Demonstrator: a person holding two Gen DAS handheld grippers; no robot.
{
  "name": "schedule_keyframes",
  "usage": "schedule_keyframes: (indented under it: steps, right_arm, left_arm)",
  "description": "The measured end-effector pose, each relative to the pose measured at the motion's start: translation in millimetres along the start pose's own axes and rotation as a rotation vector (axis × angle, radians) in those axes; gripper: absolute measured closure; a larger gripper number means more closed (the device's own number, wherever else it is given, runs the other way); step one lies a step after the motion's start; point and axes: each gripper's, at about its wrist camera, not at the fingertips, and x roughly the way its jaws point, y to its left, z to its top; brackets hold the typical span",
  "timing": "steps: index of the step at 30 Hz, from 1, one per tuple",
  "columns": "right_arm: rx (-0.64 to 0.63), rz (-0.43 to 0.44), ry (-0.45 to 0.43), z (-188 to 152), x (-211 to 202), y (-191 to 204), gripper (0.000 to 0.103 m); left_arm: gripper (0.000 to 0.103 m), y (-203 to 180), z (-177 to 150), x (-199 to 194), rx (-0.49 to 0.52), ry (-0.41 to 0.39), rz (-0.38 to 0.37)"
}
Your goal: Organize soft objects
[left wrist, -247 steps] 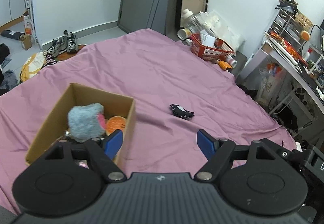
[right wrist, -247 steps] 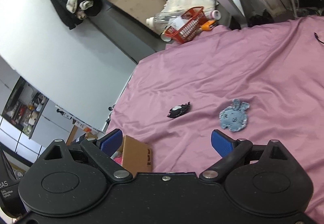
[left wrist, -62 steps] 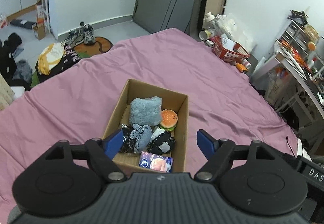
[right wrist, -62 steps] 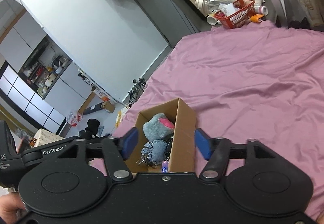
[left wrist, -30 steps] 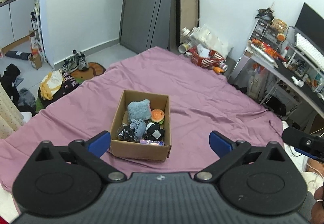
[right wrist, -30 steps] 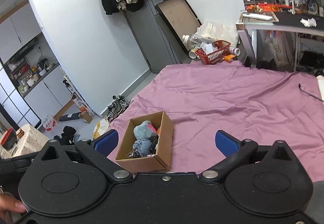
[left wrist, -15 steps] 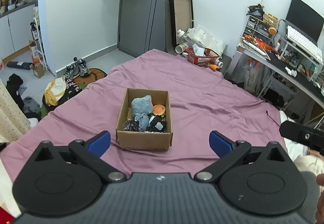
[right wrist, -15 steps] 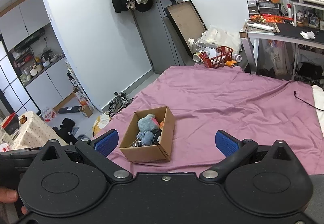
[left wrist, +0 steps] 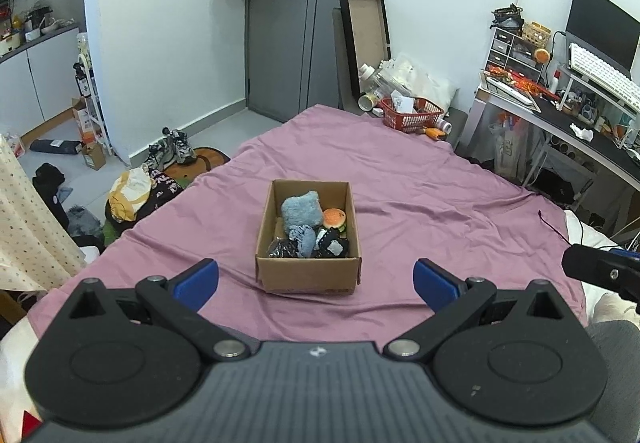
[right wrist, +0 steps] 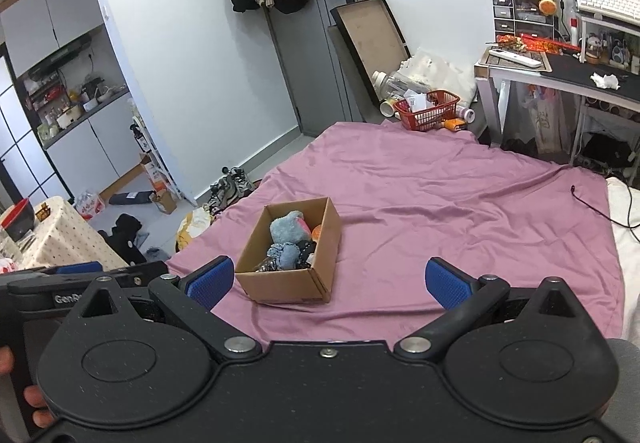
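1. A wide mauve bedsheet [left wrist: 420,203] covers the bed and fills the middle of both views; its near edge is cut off behind the black gripper bodies, and its right side ends at a white strip with a thin dark cable lying across it.
2. An open brown cardboard box [left wrist: 308,275] sits on the sheet near the middle, well ahead of both grippers and touching neither.
3. Inside the box, a fluffy pale-blue plush [left wrist: 301,210] stands at the far end, with a small orange burger-shaped toy [left wrist: 334,218] just beside it on the right.
4. The nearer half of the box holds a grey-blue soft piece and dark black-and-white items packed together; what they are is too small to tell, and the box's front wall hides their lower parts.
5. A red plastic basket [left wrist: 412,114] stands beyond the bed's far corner, its contents hard to read.
6. The left gripper [left wrist: 316,279] hovers level above the bed's near edge, its blue-padded fingers spread wide with nothing between them.
7. The right gripper [right wrist: 328,283] hovers likewise, fingers wide apart and empty.
8. In the right wrist view, a person's fingertips [right wrist: 36,399] show at the lower left edge, mostly cut off.
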Motion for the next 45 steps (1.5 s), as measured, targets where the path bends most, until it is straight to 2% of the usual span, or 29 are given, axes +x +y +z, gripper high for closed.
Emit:
schedule_keyframes:
  steps: [7, 23, 45]
  right_arm:
    - [-0.018, -0.036, 0.018, -2.7, 1.6, 4.3, 0.0]
    - [0.002, -0.002, 0.03, -3.2, 0.5, 1.8, 0.0]
    - [0.004, -0.029, 0.044, -5.1, 3.8, 2.6, 0.0]
  left_arm:
    - [0.0, 0.9, 0.1, -8.4, 0.013, -0.012, 0.003]
    - [0.0, 0.0, -4.1, -11.7, 0.031, -0.013, -0.009]
    - [0.0, 0.6, -7.6, -6.3, 0.021, 0.008, -0.027]
